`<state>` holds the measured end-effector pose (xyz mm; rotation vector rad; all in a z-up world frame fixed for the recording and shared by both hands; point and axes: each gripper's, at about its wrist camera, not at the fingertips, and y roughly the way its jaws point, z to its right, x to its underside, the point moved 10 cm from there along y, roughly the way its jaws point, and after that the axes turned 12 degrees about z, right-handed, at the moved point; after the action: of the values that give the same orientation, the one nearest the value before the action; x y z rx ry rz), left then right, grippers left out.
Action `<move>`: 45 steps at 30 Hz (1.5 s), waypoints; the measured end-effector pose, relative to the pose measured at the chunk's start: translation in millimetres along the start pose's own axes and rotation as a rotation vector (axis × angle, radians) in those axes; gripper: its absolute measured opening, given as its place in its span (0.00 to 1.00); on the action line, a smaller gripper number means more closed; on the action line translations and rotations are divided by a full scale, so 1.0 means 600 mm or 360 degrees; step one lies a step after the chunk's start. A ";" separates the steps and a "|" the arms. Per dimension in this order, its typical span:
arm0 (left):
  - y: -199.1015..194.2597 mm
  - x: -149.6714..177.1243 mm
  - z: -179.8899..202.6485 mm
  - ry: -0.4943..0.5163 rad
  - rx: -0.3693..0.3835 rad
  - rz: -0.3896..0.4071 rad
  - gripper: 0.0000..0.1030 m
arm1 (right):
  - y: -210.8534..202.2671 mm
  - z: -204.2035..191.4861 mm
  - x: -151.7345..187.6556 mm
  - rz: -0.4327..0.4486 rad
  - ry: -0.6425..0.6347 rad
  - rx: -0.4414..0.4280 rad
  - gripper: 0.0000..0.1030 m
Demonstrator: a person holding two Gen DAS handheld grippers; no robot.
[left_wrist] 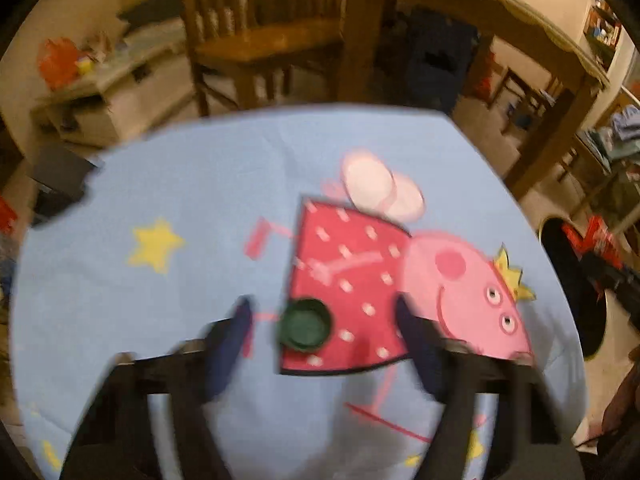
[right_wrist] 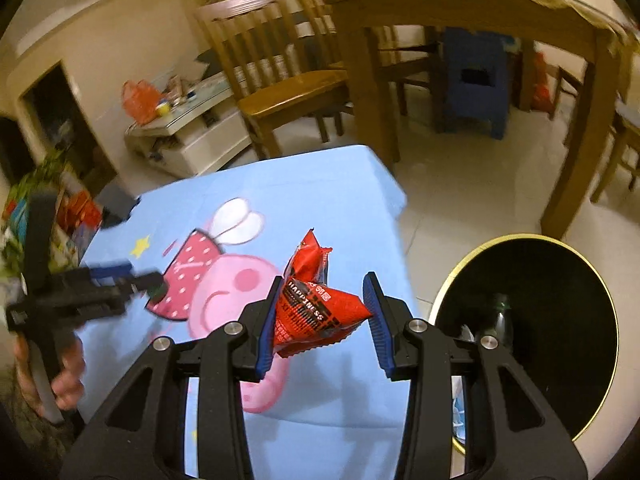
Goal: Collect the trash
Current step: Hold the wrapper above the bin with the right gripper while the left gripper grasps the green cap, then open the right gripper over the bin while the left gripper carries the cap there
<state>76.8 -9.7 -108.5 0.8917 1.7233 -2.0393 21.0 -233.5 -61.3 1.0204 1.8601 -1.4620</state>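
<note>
Two pieces of trash were in play, one to each hand. In the left wrist view a dark green bottle cap (left_wrist: 303,324) lay open side up on the surface (left_wrist: 192,184), on the red dress of the cartoon pig printed on the blue cloth. It sat between the fingers of the left gripper (left_wrist: 324,312), closer to the left finger (left_wrist: 232,336) than to the right one, roughly at the 10 o'clock of the midpoint. The jaws stood wide and touched nothing, as far as the blur allowed. The cap was round, so no long axis mattered; the likely need was to centre the jaws on it before closing. The right wrist view showed the same gripper at 9 o'clock, low over the cloth, its tips at the cap.

Further right, the right gripper (right_wrist: 324,312) held a red snack packet (right_wrist: 316,304), clamped across its width. The packet's long axis ran from 11 o'clock down to 5 o'clock, one crumpled end rising above the fingertips. The jaws were partly closed, each pad pressing a side of the packet. A black bin (right_wrist: 528,240) with a yellow rim stood on the floor at 3 o'clock of that gripper, just beside the surface's edge, a bottle (right_wrist: 502,316) already inside. The right hand was clearly the nearer to the bin, and a short swing to the right would probably bring the packet over it.
</note>
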 end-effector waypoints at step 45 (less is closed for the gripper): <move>0.019 -0.040 0.085 0.0225 0.0134 0.0212 0.04 | -0.058 0.196 -0.032 0.0068 0.0325 0.0130 0.38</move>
<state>88.9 -64.7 -98.0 1.1704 1.6092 -2.0167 -0.5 -355.4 -56.3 1.2833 1.9177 -1.4656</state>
